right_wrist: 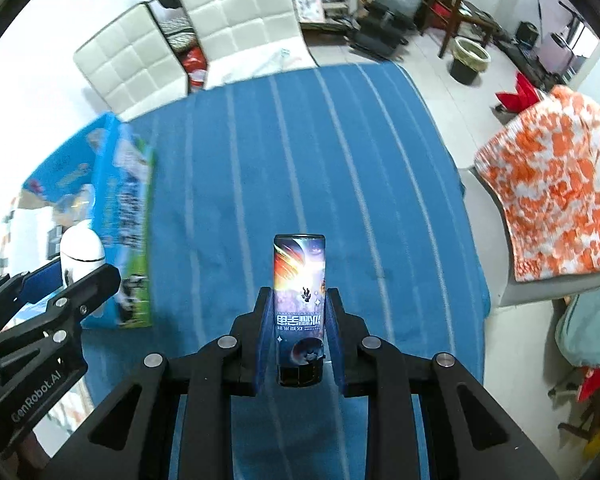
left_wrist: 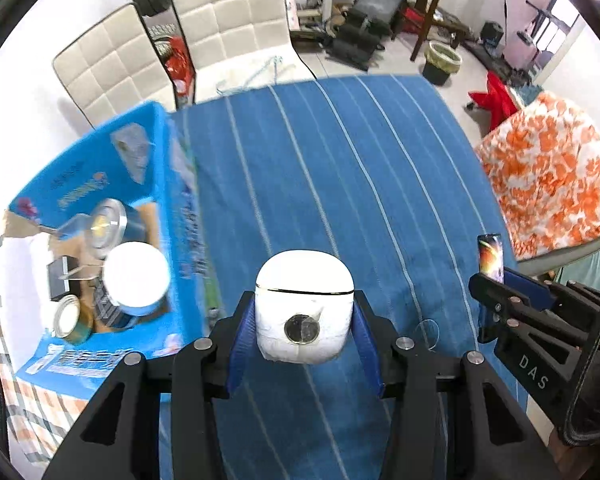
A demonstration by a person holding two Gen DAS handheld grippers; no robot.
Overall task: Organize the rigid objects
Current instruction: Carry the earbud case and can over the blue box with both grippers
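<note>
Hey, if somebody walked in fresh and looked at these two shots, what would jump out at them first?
Probably the two held things: the left gripper is shut on a white rounded case, and the right gripper is shut on a slim can with a space print, both above the blue striped cloth. Next, the open blue box at the cloth's left edge, already holding tins and a white-lidded jar.

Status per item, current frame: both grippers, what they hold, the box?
left gripper: shut on white case
white case: lid closed, held above the cloth
right gripper: shut on printed can
printed can: gripped between the fingers, lifted
blue box: open, cans and a white lid inside
blue striped cloth: spread flat
</note>
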